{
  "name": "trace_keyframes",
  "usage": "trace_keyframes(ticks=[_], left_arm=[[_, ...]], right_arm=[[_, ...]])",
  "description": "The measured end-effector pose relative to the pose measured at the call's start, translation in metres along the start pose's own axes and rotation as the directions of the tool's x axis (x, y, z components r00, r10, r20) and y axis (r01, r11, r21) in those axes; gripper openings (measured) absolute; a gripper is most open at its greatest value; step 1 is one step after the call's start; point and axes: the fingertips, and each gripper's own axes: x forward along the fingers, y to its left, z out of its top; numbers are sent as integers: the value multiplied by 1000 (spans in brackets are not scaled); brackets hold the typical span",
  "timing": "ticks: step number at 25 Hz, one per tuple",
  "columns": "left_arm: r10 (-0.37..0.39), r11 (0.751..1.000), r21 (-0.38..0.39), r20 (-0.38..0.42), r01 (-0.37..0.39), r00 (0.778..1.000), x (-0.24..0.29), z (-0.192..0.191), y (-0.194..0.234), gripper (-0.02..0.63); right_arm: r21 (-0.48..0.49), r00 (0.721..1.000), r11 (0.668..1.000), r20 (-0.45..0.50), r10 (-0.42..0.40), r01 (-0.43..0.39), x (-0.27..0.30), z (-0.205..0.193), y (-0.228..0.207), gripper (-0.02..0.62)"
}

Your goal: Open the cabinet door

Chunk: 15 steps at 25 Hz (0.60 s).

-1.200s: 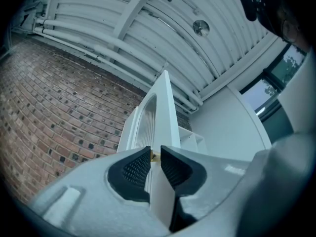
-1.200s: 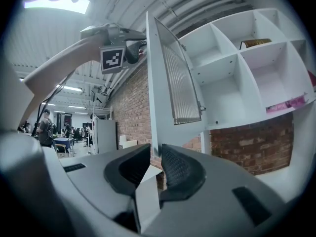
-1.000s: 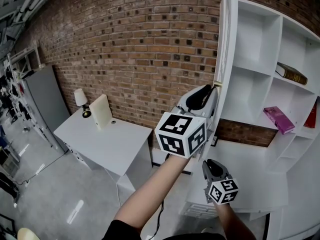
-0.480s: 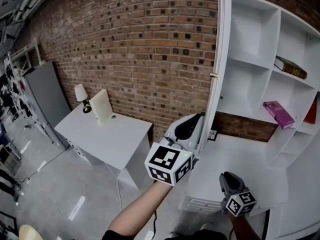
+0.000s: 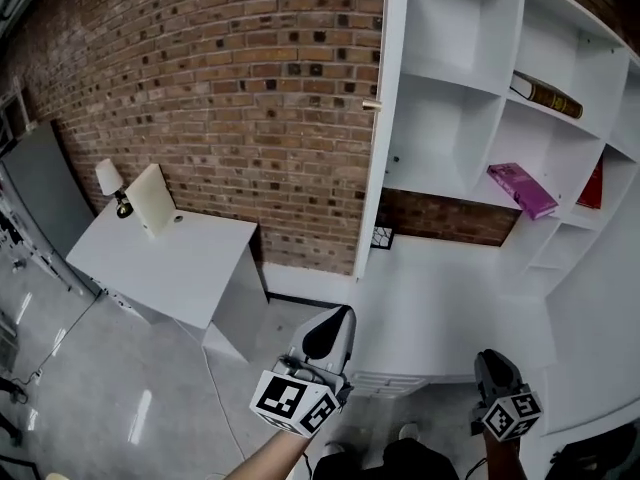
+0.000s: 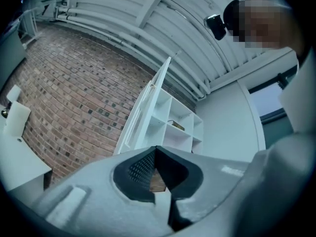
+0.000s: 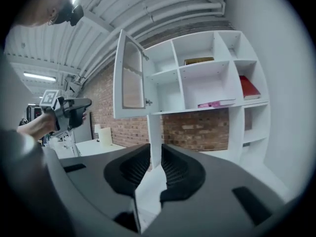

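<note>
The left tool (image 5: 338, 318) is seen low in the head view, left of centre, with its marker cube (image 5: 295, 403) below it. In its own view its jaws have just been closing and are now pressed together at the tips, with nothing caught between them. The right tool (image 5: 492, 360) is held at the lower right. In the right gripper view its jaws are parted by a narrow gap, and nothing is gripped there.

Neither tool is touching the cabinet door (image 5: 378, 118), which is well above both. The door is swung wide open and is seen edge-on in the upper middle of the head view, with a small knob (image 5: 372, 104) on its edge. To its right the white cabinet (image 5: 470, 78) is shown with its compartments exposed. A brown book (image 5: 545, 95), a pink book (image 5: 520, 190) and a red book (image 5: 592, 186) are kept on its shelves.

A brick wall (image 5: 230, 88) fills the upper left. Before it, at mid left, a white tabletop (image 5: 170, 263) is set, on which a small lamp (image 5: 112, 186) and a cream panel (image 5: 152, 200) are standing.
</note>
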Motion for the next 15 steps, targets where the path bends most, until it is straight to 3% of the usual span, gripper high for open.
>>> trace_keyframes(ticks=[3,10,15], left_arm=[[22,999,44,-36,-20,999,-7,-31,-19,18],[103,987,135,-90,-91,991,-43,-74,-57,18],[166,982,115,-117,-153,979,-69,-106,-102,18]], right_arm=[[21,999,999,7,-43,43,-23,4,-30,67],[5,996,999,74,-46,45,-69,27,-71,66],[1,997,1000,75,-21,21,-121,15,-102,23]])
